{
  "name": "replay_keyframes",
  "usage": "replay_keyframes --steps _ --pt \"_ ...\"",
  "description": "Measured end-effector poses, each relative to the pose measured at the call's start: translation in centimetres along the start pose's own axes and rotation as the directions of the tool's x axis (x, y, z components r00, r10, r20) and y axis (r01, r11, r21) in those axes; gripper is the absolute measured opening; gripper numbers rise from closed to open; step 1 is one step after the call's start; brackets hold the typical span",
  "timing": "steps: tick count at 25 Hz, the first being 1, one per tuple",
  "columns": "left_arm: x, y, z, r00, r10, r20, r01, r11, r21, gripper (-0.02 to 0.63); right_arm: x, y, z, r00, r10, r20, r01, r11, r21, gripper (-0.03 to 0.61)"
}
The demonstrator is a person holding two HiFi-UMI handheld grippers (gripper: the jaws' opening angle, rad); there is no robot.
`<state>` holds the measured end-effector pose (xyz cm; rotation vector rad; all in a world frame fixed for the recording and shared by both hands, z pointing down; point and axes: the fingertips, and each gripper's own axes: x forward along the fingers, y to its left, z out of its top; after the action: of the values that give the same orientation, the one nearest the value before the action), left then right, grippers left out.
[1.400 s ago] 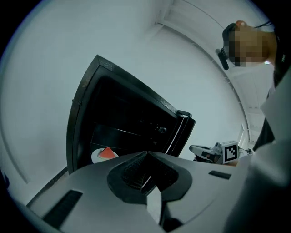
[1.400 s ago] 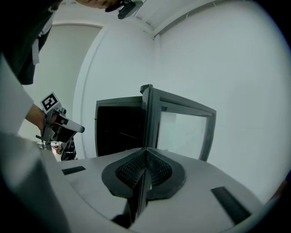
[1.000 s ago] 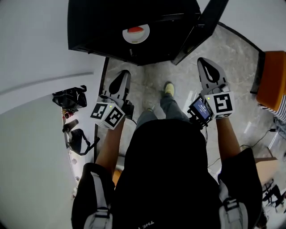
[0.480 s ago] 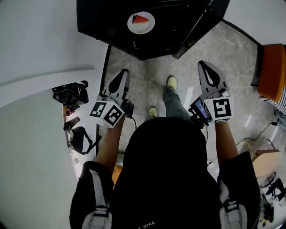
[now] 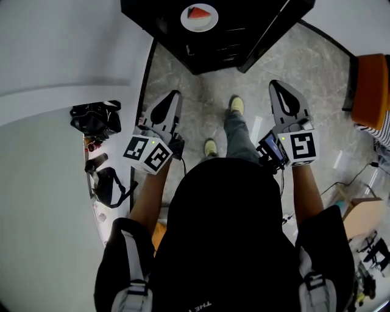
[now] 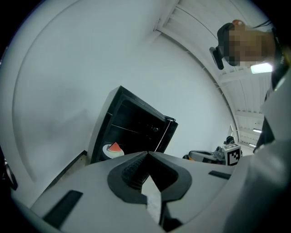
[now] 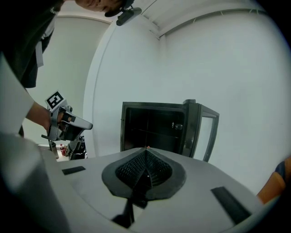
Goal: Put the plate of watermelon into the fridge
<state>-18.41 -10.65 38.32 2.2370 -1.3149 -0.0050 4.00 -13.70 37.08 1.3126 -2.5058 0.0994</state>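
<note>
A white plate with a red watermelon wedge (image 5: 198, 16) sits on a shelf inside the open black fridge (image 5: 164, 18) at the top of the head view. The left gripper view shows the plate (image 6: 113, 150) low in the fridge (image 6: 132, 125). My left gripper (image 5: 173, 95) and right gripper (image 5: 277, 84) hang over the marble floor, well short of the fridge. Both are shut with nothing between the jaws. In the gripper views the left tips (image 6: 146, 154) and right tips (image 7: 146, 149) meet in a point. The fridge door (image 7: 200, 127) stands open at the right.
A white table (image 5: 42, 183) at the left carries black bags and gear (image 5: 94, 119). An orange chair (image 5: 372, 91) stands at the right, with a cardboard box (image 5: 359, 222) and cables below it. The person's feet (image 5: 235, 105) are on the floor between the grippers.
The fridge and plate have slid toward the top of the head view: the person has backed away from it. Both grippers stay shut and empty.
</note>
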Motion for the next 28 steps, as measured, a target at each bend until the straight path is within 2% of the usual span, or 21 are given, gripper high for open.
replay_keyframes --steps 4,8,12,20,24,28 --pt "-3.3 -0.4 0.0 1.0 -0.012 0.016 0.012 1.0 0.019 0.014 -2.1 2.6 1.0 1.0 -0.019 -0.017 0.019 1.0 0.0 0.009" --pt "-6.0 -1.3 -0.2 0.999 -0.03 0.013 0.03 0.998 0.052 0.012 -4.0 4.3 2.5 0.998 -0.045 0.041 0.046 0.999 -0.026 0.009" --pt "-8.6 -2.6 -0.4 0.998 -0.056 0.02 0.054 0.995 0.087 0.011 -6.7 6.4 3.5 0.996 -0.085 0.032 0.086 0.996 -0.03 0.009" --pt "-13.4 -5.8 -1.1 0.99 -0.132 0.041 0.127 0.986 0.105 0.011 -11.8 11.1 4.1 0.993 -0.11 0.036 0.112 0.993 -0.033 0.009" --pt "-15.6 -6.2 -2.0 0.988 -0.154 0.033 0.15 0.983 0.108 0.011 -13.2 13.5 4.4 0.99 -0.117 0.074 0.122 0.99 -0.068 0.009" --pt "-16.8 -5.8 -2.6 0.988 -0.151 0.025 0.148 0.984 0.095 0.011 -14.4 14.7 3.7 0.991 -0.129 0.021 0.13 0.989 -0.071 0.009"
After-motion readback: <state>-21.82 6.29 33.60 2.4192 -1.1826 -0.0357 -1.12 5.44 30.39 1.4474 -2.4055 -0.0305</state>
